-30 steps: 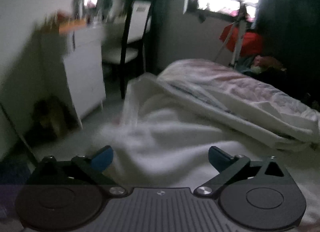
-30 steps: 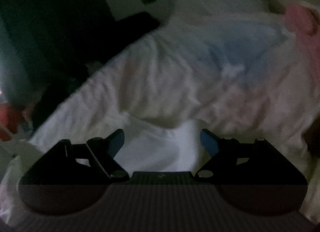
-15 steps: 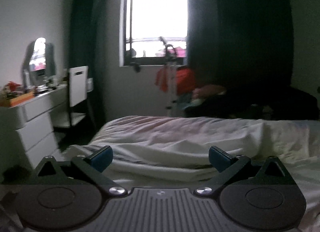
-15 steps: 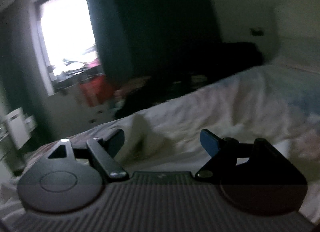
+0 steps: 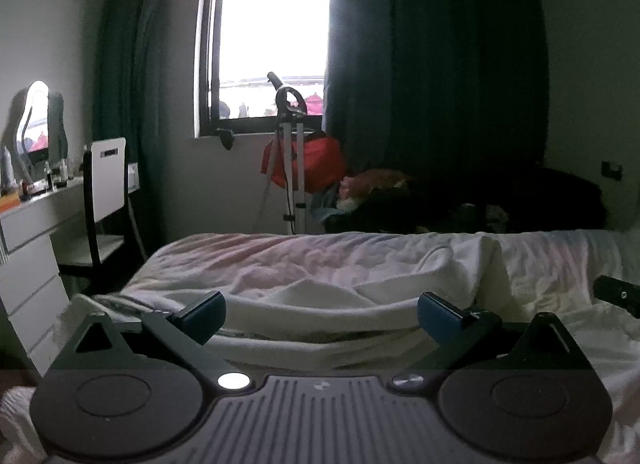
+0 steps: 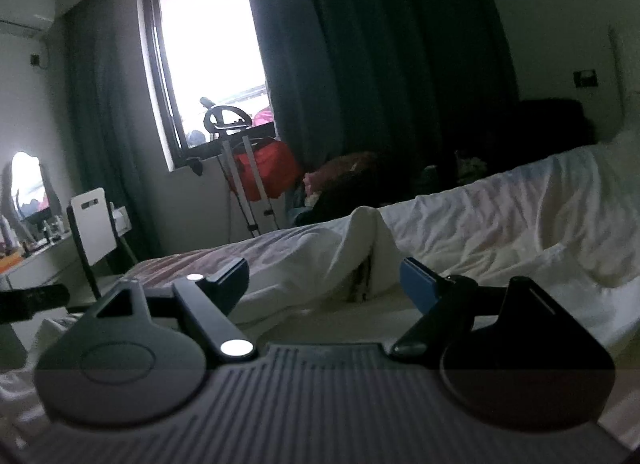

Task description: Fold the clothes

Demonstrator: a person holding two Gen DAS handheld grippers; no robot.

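The left gripper [image 5: 320, 312] is being held wide open over the bed [image 5: 248, 260], gripping nothing. The right gripper [image 6: 324, 284] is likewise being held wide and empty. A white garment [image 5: 332, 296] is being left rumpled on the bed, just beyond both grippers.

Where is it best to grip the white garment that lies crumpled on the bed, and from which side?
Probably the raised fold of the white crumpled garment, which stands proud of the pale rumpled bed cover. The open left gripper could come straight forward, one finger on each side of the ridge. The flat parts offer no edge.
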